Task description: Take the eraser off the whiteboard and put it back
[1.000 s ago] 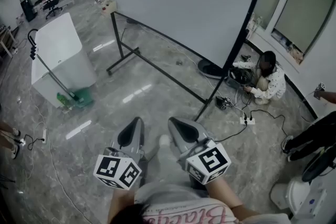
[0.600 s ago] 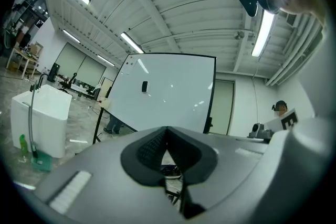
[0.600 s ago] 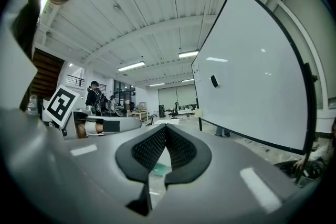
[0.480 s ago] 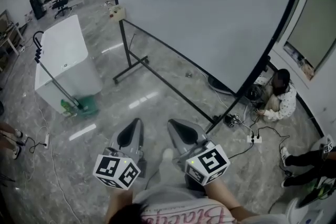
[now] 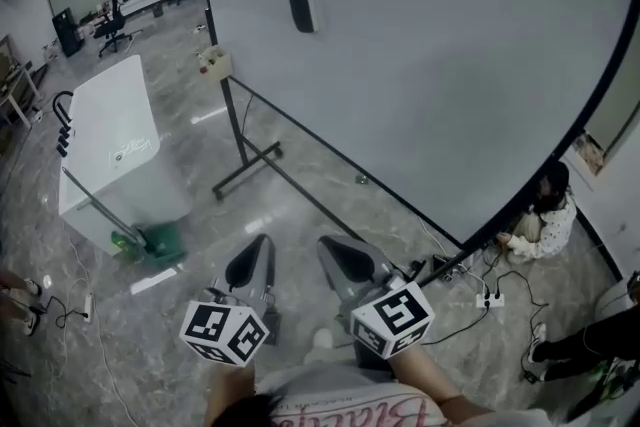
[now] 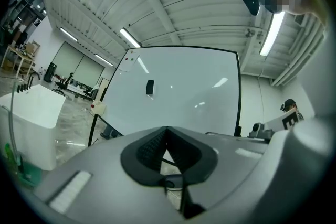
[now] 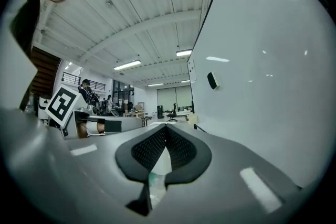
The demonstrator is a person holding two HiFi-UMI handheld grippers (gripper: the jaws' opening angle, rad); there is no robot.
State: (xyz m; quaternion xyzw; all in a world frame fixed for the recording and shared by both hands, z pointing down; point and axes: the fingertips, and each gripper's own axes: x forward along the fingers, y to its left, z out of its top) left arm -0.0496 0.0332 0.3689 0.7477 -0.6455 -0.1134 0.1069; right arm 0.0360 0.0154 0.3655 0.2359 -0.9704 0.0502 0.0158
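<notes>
The eraser, a small dark block, sits on the whiteboard, high on its left part. It is well apart from both pairs of fingers, far ahead of them and above them. In the left gripper view it stands over the closed fingertips and a little to their left. In the right gripper view it stands above the fingertips and to their right.

The left gripper has its two fingers fully together. The dark ribbed pads meet at the tip, and nothing is between them. The right gripper is the same: its pads touch at the tip and it has hold of nothing. The two grippers are side by side, near each other, and both point toward the whiteboard. Each has its marker cube at the back end, close to the person's hands.

Under the board, ahead of the fingers, the black stand rests on the grey marble floor. A small beige box is on the stand's left post, below the eraser. To the left of the left fingers stands a white cabinet, with a green object on the floor just beside it. To the right of the right fingers, past the board's lower corner, a person sits on the floor near a power strip and its cables.
</notes>
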